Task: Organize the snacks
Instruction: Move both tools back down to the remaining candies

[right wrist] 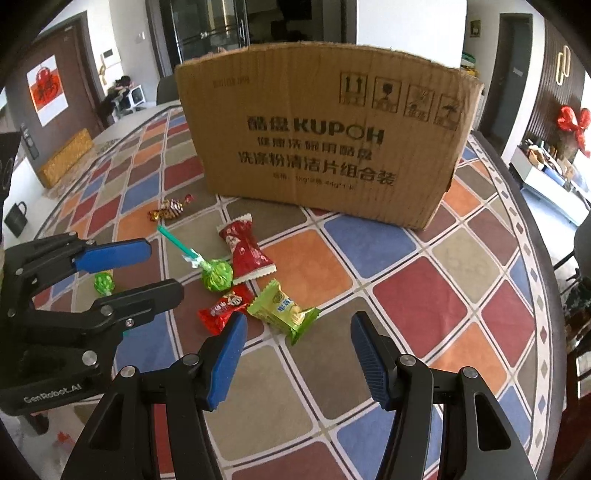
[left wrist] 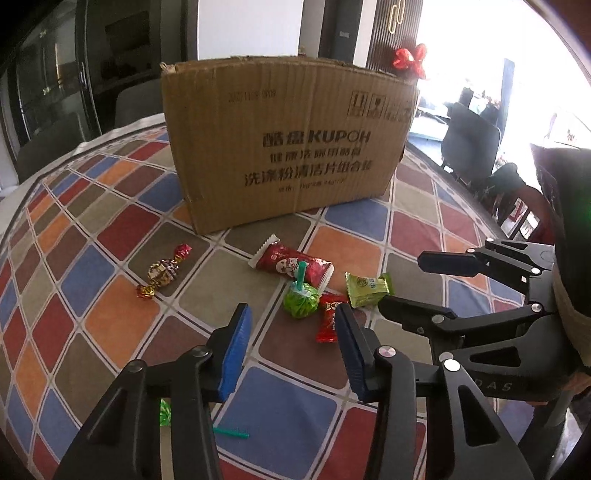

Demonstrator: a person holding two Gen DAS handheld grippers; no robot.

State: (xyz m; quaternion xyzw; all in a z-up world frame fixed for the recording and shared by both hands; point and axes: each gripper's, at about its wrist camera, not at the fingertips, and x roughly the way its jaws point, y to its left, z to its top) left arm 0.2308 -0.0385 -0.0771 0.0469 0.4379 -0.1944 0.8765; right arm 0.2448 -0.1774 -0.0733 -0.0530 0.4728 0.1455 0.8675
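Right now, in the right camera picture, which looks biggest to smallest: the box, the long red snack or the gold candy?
1. Cardboard box, by far.
2. Long red snack.
3. Gold candy, though it lies farther from the camera, so its true size is unsure.

I note a desk (right wrist: 461, 314) covered by a checked cloth (right wrist: 325, 254) of red, blue, orange and olive squares, with a black mug (right wrist: 15, 218) and a woven yellow box (right wrist: 64, 158) near its far left edge. Behind it I see dark glass-door cabinets (right wrist: 207, 33), a door bearing a red-and-white poster (right wrist: 47, 88), and a red bow (right wrist: 572, 122) by the slatted wall at right. Dark chairs (left wrist: 469, 144) stand by the bright window.
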